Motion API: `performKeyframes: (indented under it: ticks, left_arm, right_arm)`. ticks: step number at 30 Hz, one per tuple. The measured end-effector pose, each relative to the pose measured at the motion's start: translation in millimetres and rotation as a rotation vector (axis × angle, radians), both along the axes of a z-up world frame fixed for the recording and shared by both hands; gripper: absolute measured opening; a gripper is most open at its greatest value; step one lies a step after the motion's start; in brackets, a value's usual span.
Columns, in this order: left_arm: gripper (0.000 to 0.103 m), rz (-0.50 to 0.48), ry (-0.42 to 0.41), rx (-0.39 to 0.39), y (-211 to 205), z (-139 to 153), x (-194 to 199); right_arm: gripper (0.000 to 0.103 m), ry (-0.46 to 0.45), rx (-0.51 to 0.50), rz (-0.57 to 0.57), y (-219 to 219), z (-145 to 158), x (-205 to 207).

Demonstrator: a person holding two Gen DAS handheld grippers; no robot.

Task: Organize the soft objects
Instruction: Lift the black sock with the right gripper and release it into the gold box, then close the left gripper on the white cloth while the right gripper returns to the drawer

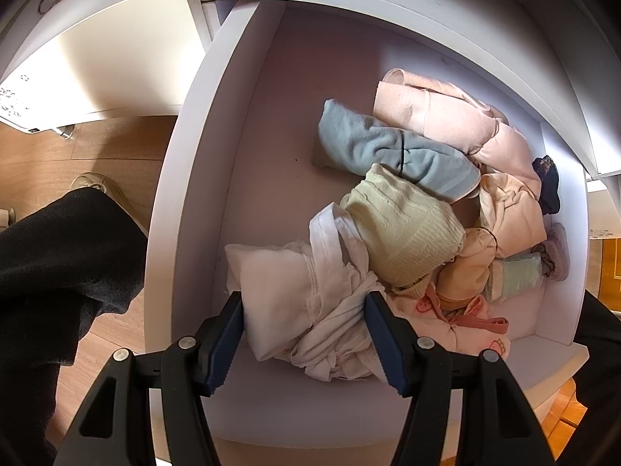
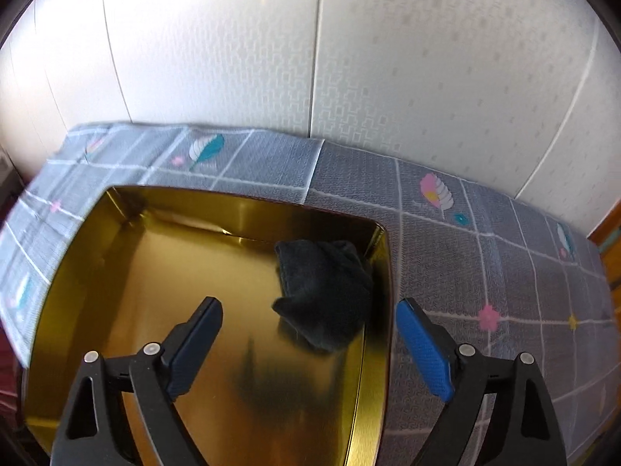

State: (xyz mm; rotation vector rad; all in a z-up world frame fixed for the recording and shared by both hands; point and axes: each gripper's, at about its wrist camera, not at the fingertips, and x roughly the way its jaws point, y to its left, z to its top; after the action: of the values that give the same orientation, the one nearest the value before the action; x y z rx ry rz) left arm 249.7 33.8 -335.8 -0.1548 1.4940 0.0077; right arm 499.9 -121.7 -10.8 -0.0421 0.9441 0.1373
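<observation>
R gripper (image 2: 308,312) open over gold tin (image 2: 128,209), dark cloth (image 2: 324,291) ahead by R wall. L gripper (image 1: 302,310) open, straddling white bundle (image 1: 295,303); drawer (image 1: 271,124) bare to L.

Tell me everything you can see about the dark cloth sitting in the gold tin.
The dark cloth is a small bundle, black or very deep navy, soft and fuzzy-looking like a sock or knit piece. It lies crumpled, not flat, on the shiny floor of the gold tin, in the corner by its right wall. A dim reflection shows beneath it. The right gripper hangs above with jaws wide apart; nothing is gripping the cloth.
</observation>
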Motion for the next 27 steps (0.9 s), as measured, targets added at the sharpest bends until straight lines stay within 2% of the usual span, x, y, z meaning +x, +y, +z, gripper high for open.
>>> performKeyframes:
  ticks: [7,17,27]
  left_arm:
    - [0.063,0.002,-0.007,-0.003,2,1,-3]
    - [0.064,-0.024,-0.026,0.02,-3,4,-4]
    - [0.064,-0.012,-0.03,0.002,1,3,-7]
  right_arm:
    - [0.091,-0.008,0.089,-0.053,-35,5,-30]
    - [0.09,-0.042,0.182,-0.079,-64,14,-105]
    - [0.09,-0.084,0.15,-0.012,-73,9,-207]
